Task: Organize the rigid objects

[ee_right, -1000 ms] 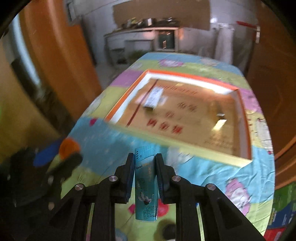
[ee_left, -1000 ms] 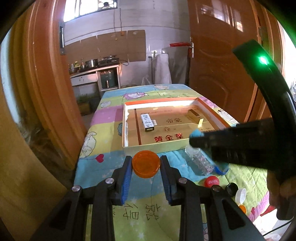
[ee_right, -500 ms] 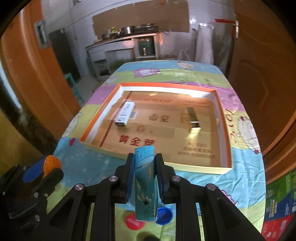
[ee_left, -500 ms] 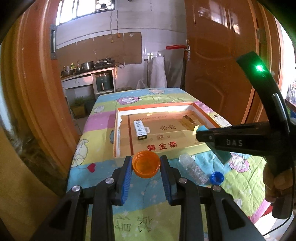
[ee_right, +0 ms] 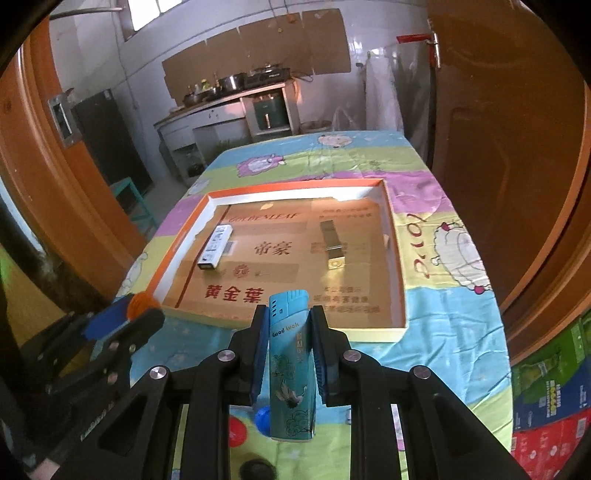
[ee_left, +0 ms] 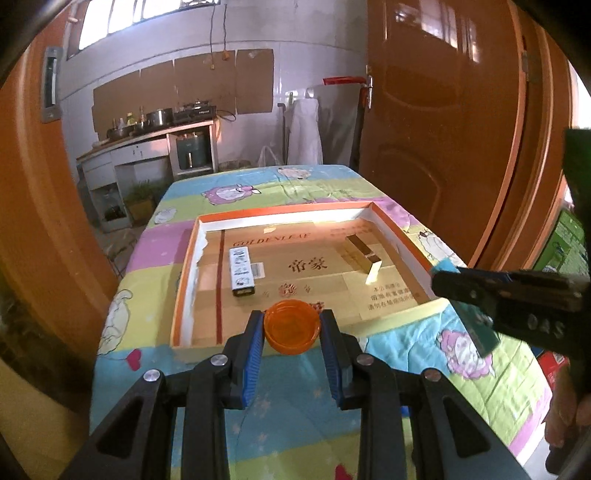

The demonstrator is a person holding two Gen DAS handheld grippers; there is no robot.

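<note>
The left gripper (ee_left: 291, 328) grips a round translucent orange cap (ee_left: 291, 326) at lower centre of the left wrist view. The right gripper (ee_right: 289, 326) clamps a teal lighter marked "Good luck" (ee_right: 290, 369). Above both lies a shallow orange-rimmed cardboard tray (ee_right: 397, 266) printed "GOLDENLEAF", holding a white rectangular lighter (ee_left: 242, 271) left and a gold rectangular lighter (ee_left: 364, 254) right.

A table (ee_left: 258, 184) draped in a pastel cartoon-print cloth (ee_right: 436, 317) stood between orange-brown wooden doors (ee_left: 443, 140). Beyond its far edge, a white-tiled wall (ee_left: 314, 44) patched with cardboard sheets (ee_left: 184, 88) backed a counter (ee_left: 147, 138) carrying pots and a stove. Daylight entered through a high window (ee_left: 147, 14).
</note>
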